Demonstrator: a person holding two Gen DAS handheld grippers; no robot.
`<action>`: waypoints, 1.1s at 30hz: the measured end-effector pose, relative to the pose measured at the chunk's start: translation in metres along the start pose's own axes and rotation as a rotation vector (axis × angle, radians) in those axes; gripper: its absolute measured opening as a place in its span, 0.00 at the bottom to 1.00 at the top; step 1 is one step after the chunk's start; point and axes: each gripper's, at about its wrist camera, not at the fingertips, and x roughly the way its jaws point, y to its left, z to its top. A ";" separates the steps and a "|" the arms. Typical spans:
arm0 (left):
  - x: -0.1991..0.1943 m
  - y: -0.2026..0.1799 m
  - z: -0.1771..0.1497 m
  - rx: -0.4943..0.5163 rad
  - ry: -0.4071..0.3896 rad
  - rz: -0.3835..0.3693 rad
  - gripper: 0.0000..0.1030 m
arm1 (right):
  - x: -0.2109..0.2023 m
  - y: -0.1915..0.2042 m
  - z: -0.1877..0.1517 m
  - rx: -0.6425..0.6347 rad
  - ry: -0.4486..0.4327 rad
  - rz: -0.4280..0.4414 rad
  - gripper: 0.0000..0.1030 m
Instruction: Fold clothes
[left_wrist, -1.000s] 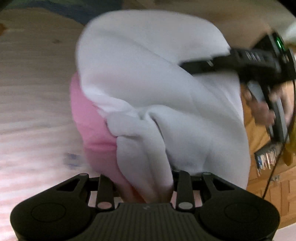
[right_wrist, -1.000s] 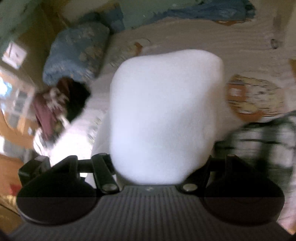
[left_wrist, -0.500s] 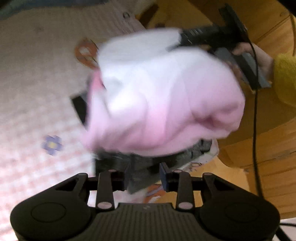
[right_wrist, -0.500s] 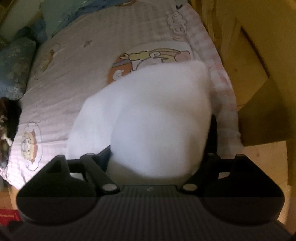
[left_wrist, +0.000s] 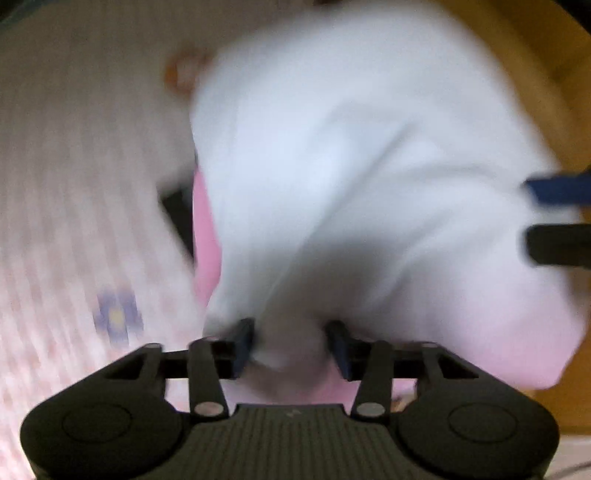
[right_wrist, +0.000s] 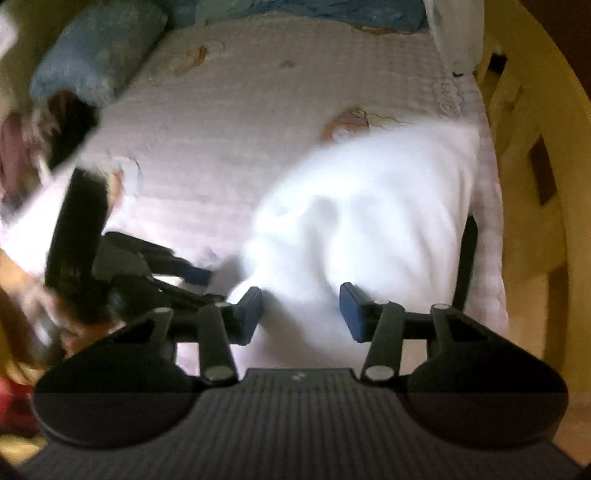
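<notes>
Both tools part-open astride white garment, stretching away toward bed's far end.

garment on bed, near its right edge | pillow far-left at bed's head | L gripper left of garment | wood frame right of bed

Left tongs just widening, right tongs just narrowing; both angled steeply down, fabric between the pads
</notes>
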 end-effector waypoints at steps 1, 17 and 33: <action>0.006 -0.006 -0.009 0.024 0.032 0.012 0.52 | 0.006 0.006 -0.012 -0.032 0.030 -0.013 0.47; -0.163 0.006 -0.034 0.121 -0.137 0.103 0.74 | -0.038 0.028 -0.009 0.188 -0.017 -0.238 0.57; -0.250 0.020 -0.088 0.195 -0.212 0.142 0.88 | -0.099 0.097 -0.019 0.470 -0.138 -0.285 0.64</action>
